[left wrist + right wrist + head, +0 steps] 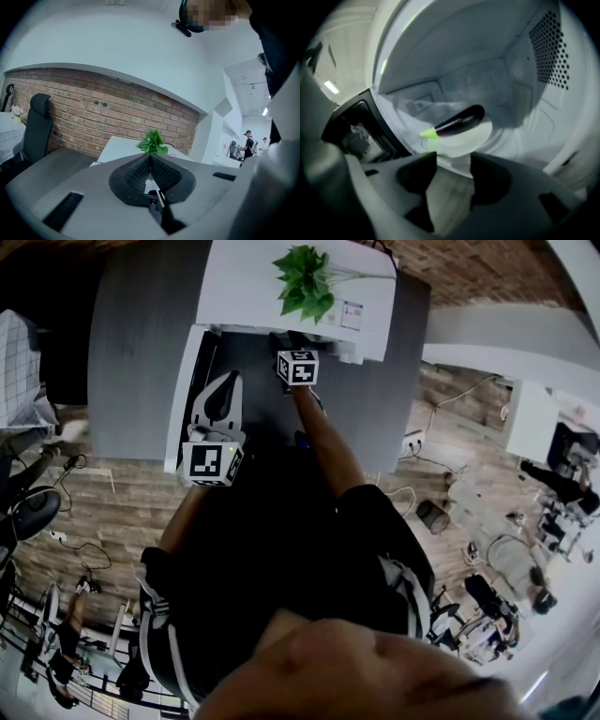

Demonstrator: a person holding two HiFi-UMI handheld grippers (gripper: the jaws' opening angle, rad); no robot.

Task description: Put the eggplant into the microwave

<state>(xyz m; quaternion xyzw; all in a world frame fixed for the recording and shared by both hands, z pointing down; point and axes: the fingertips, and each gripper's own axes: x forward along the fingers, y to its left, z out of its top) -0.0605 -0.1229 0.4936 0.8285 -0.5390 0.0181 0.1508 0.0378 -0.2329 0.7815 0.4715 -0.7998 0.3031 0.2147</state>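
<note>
Placing looks done: eggplant (457,123) inside the microwave (543,56), your right gripper (452,159) spread and empty, left gripper (150,155) pressed together. Next, back out, shut door (356,126).

Eggplant (459,122): dark purple, near black; stem end bright yellow-green.
Microwave (520,101): white cavity; black dot grid on side wall.
Plant (305,282): green leaves.
Brick wall (93,105): red-brown, pale mortar lines.
Table (131,352): grey.
Left gripper (150,157): grey body; pads (131,176) black, fine ribbed texture; marker cube (212,463) black-and-white squares.
</note>
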